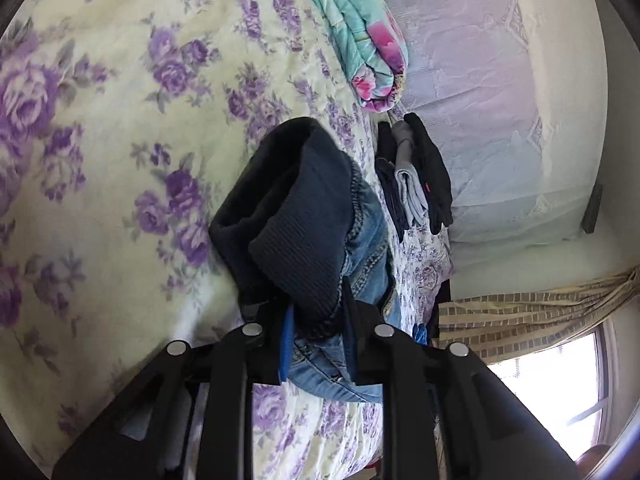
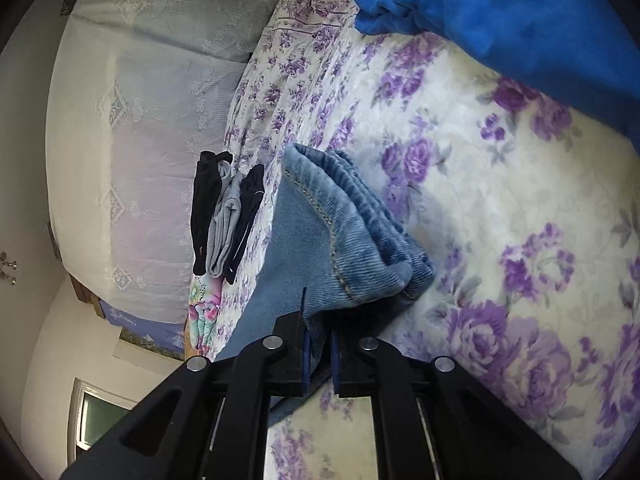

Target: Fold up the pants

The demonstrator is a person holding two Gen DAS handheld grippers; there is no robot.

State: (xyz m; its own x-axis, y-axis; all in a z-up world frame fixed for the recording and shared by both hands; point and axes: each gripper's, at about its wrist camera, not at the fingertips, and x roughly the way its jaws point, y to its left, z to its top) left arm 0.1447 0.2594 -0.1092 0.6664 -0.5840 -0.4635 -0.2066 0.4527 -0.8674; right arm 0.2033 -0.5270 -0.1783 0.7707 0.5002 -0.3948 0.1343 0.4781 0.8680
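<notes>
Your left hand-held gripper is clamped on the waist end of the blue denim pants with a dark ribbed waistband, its blue-padded fingers pressed against bunched denim and rib knit so that end cannot slip as you carry it. Your right hand-held gripper is likewise closed on a thin fold of the same pants, pinching near the stitched hem, where the legs look stacked in several layers. With both ends gripped, the denim hangs gathered just above the cream bedspread printed with purple roses, which suggests you are mid-fold and keeping the layers together. Further out, near the bed's edge, lies a small pile of folded dark and grey garments, probably finished pieces kept aside. A rolled turquoise and pink floral quilt sits beyond it, and a bright blue fleece cloth lies on the bedspread, well apart from the pants.
</notes>
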